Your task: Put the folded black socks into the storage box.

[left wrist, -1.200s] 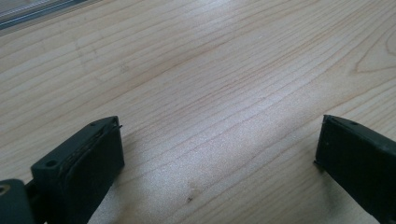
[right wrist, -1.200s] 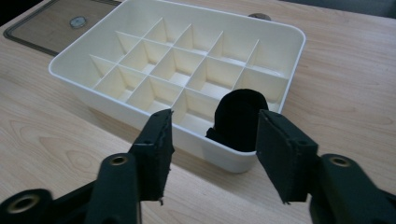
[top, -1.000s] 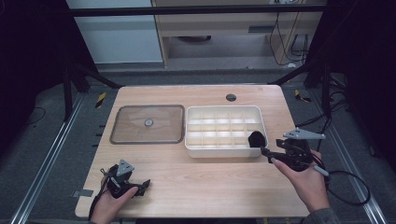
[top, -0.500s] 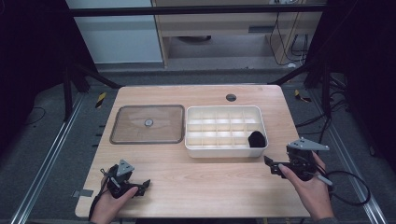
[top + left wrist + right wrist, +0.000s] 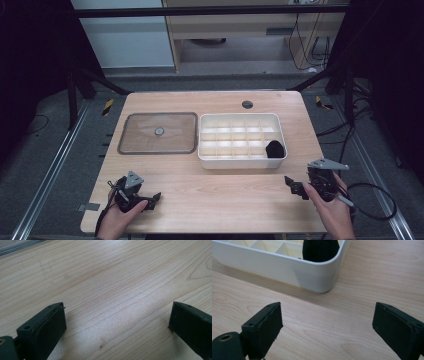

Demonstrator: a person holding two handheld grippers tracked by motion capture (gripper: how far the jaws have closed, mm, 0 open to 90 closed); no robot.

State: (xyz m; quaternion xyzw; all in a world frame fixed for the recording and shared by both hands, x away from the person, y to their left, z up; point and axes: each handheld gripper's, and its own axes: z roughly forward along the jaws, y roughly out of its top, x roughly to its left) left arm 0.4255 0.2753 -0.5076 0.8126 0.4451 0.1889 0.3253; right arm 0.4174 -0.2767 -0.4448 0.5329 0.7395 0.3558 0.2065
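The wooden surface (image 5: 220, 200) carries everything, and both tools rest low over its near edge. Ahead of the right tool (image 5: 296, 187) and a little to its left stands the white divided tray (image 5: 242, 161), the biggest thing on the surface. From the right gripper view its rounded near corner sits just beyond the jaws, apart from them. Beside the tray, ahead of the left tool (image 5: 152, 198), lies the clear flat lid (image 5: 158, 132) with a small knob at its centre, laid flat and off the tray.

In the tray's corner compartment nearest the right tool sits the dark object (image 5: 320, 250), soft-looking and black. It is too dark to say what it is, perhaps a rolled cloth or pouch. It rests inside the compartment and nothing touches it.

The right tool's jaws have just been opening and now stand wide apart with only bare wood between them. The left tool's jaws are also wide apart over bare wood, well away from the tray and the lid.

Judging by this, the placing step looks done: the dark object is in its compartment and released. The other compartments look bare, and the lid is not yet on the tray, so closing it may be what is left.
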